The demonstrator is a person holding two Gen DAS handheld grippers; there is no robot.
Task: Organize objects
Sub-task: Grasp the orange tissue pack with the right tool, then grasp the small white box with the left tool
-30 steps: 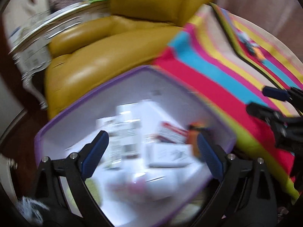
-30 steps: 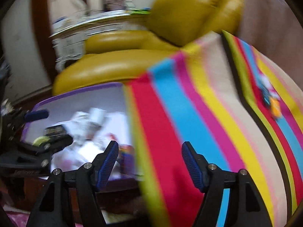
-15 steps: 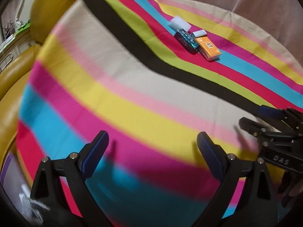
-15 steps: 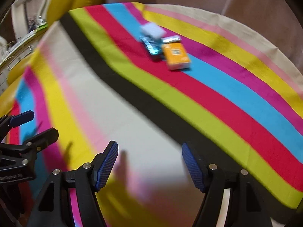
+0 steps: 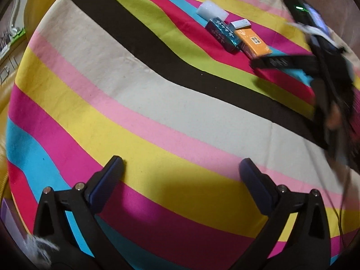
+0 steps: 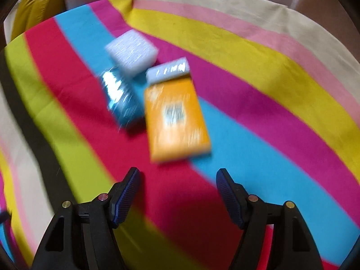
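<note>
Several small items lie together on a striped cloth (image 5: 139,103): an orange box (image 6: 175,119), a teal shiny box (image 6: 121,99), a white foam block (image 6: 131,51) and a small white packet (image 6: 168,69). In the left wrist view the same group sits far off: orange box (image 5: 253,41), teal box (image 5: 222,33), white block (image 5: 211,11). My right gripper (image 6: 177,180) hovers just short of the orange box, open, with nothing between its fingers. My left gripper (image 5: 180,171) is over the yellow and pink stripes; its jaws are opening and hold nothing.
The striped cloth (image 6: 258,135) covers a round table. A yellow armchair (image 5: 38,2) stands behind the table at the upper left. The right gripper's body (image 5: 326,67) fills the right side of the left wrist view. A purple box corner (image 5: 6,213) shows at the lower left.
Both grippers have swung away from the purple box by the armchair to over the striped table. The right gripper has moved on close to the orange box. The left jaws stand slightly wider.
</note>
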